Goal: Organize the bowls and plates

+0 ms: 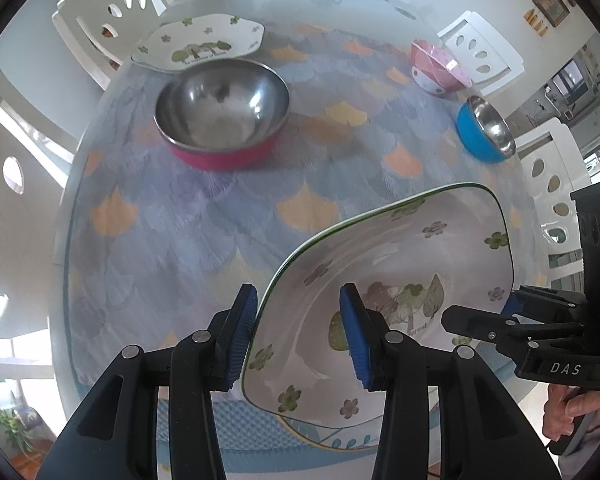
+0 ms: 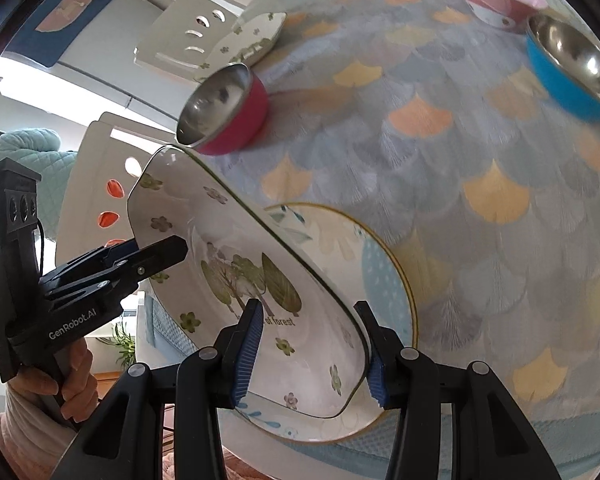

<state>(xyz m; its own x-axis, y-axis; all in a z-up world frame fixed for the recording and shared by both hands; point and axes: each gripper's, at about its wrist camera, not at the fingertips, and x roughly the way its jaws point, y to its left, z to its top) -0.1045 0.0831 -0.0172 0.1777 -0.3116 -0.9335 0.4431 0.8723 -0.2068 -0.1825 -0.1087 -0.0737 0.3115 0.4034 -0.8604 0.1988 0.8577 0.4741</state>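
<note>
1. My left claw pinches one edge of the square forest plate, its blue pads on either face of the rim.
2. The plate hangs tilted between my two claws, above the round blue-patterned plate lying near the table's edge.
3. My right claw pinches the plate's opposite edge.
4. Further off on the scalloped tablecloth stand a red steel bowl, a second forest plate just behind it, a pink bowl and a blue steel bowl.
</note>
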